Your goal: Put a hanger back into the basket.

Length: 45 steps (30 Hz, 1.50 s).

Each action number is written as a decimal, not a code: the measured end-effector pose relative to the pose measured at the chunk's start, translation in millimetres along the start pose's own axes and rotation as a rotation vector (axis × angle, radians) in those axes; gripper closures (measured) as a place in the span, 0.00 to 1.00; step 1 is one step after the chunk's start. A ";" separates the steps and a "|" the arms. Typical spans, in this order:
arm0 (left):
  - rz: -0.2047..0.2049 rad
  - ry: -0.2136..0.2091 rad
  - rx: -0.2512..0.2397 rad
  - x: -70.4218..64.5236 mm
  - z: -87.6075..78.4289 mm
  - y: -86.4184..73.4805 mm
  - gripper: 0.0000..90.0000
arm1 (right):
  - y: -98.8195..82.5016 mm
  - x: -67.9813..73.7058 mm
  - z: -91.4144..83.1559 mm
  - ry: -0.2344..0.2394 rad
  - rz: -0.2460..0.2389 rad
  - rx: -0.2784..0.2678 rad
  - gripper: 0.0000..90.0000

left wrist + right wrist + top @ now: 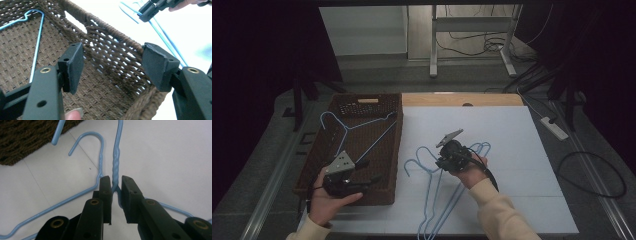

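Right gripper (115, 185) clamps a blue wire hanger (116, 165) at its twisted neck, above the white table (512, 140) | left gripper (112, 67) gapes empty over the wicker basket (362, 107) | risk: thin wire slips, or snags the neighbouring hanger (97, 160).

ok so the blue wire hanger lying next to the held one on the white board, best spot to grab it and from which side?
Grip the hanger at its twisted neck, just below the hook. It lies flat on the white board, so come from above, jaws straddling the neck crosswise. The doubled wire there is thickest, stiffest and roughly central, so it should hang balanced. The right gripper holds its own hanger the same way.
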<state>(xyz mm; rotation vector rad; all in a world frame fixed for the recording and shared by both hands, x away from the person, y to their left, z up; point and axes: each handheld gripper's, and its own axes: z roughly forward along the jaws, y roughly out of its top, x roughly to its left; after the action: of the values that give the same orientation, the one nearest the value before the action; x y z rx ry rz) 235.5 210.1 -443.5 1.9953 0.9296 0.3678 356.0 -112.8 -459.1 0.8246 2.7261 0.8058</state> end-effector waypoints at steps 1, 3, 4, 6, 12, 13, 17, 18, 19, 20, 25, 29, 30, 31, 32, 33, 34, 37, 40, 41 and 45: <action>0.000 0.000 0.000 0.0 0.0 0.0 0.39 | -0.8 -0.2 -1.0 0.001 0.002 -0.007 0.88; 0.002 -0.010 0.000 -5.3 1.9 2.5 0.39 | -1.6 -0.6 -2.1 0.004 0.005 -0.014 0.88; 0.004 -0.016 0.003 -7.7 3.0 3.7 0.39 | -2.5 -1.1 -3.2 0.007 0.007 -0.020 0.88; 0.004 -0.030 0.005 -12.1 5.7 5.8 0.39 | -3.7 -1.9 -5.0 0.009 0.010 -0.035 0.88; -0.006 -0.075 0.024 -24.8 17.6 11.4 0.39 | -6.3 -2.3 -9.6 0.013 0.018 -0.066 0.88; -0.010 -0.083 0.031 -27.4 20.3 12.7 0.39 | -6.7 -2.3 -10.3 0.013 0.021 -0.072 0.88; -0.016 -0.083 0.073 -40.7 32.3 20.0 0.36 | -8.8 -2.8 -13.1 0.016 0.028 -0.096 0.88; -0.013 -0.068 0.080 -42.4 33.1 21.4 0.35 | -9.5 -3.1 -13.7 0.017 0.031 -0.099 0.88; -0.026 -0.059 0.079 -43.8 33.1 23.5 0.35 | -10.0 -3.3 -13.9 0.019 0.032 -0.105 0.88; -0.040 -0.063 0.068 -44.2 32.2 24.8 0.35 | -10.7 -3.4 -14.3 0.020 0.035 -0.109 0.88; -0.053 -0.093 0.054 -48.6 31.4 27.2 0.36 | -12.5 -3.3 -16.2 0.025 0.039 -0.123 0.88; -0.044 -0.098 0.050 -52.9 32.9 28.4 0.36 | -13.7 -3.0 -17.4 0.029 0.040 -0.130 0.88; -0.042 -0.100 0.048 -54.6 33.4 28.9 0.36 | -14.0 -2.8 -17.8 0.029 0.044 -0.135 0.88; -0.040 -0.104 0.047 -57.3 34.3 29.7 0.36 | -14.2 -3.0 -18.2 0.030 0.044 -0.138 0.88; -0.037 -0.108 0.047 -59.0 35.1 30.3 0.36 | -14.5 -3.2 -18.9 0.032 0.043 -0.141 0.88; -0.030 -0.114 0.049 -61.4 36.3 31.0 0.36 | -14.6 -3.5 -19.1 0.032 0.041 -0.144 0.88; -0.026 -0.118 0.051 -64.1 37.9 31.7 0.36 | -14.8 -3.5 -19.7 0.033 0.043 -0.144 0.88; -0.008 -0.135 0.064 -73.3 46.1 33.6 0.36 | -15.4 -3.6 -20.7 0.036 0.048 -0.150 0.88; 0.005 -0.153 0.086 -82.9 57.0 34.2 0.36 | -16.2 -3.3 -21.8 0.040 0.048 -0.156 0.88; 0.010 -0.156 0.093 -85.2 59.9 34.3 0.36 | -16.3 -3.1 -22.1 0.039 0.048 -0.158 0.88; 0.028 -0.144 0.137 -96.7 74.7 34.4 0.39 | -17.2 -2.4 -24.2 0.042 0.050 -0.169 0.88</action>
<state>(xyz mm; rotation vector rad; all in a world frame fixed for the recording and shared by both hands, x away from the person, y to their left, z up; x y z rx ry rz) 228.6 83.5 -449.2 2.1301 0.8568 0.1769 342.4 -137.0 -448.3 0.8512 2.6368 1.0580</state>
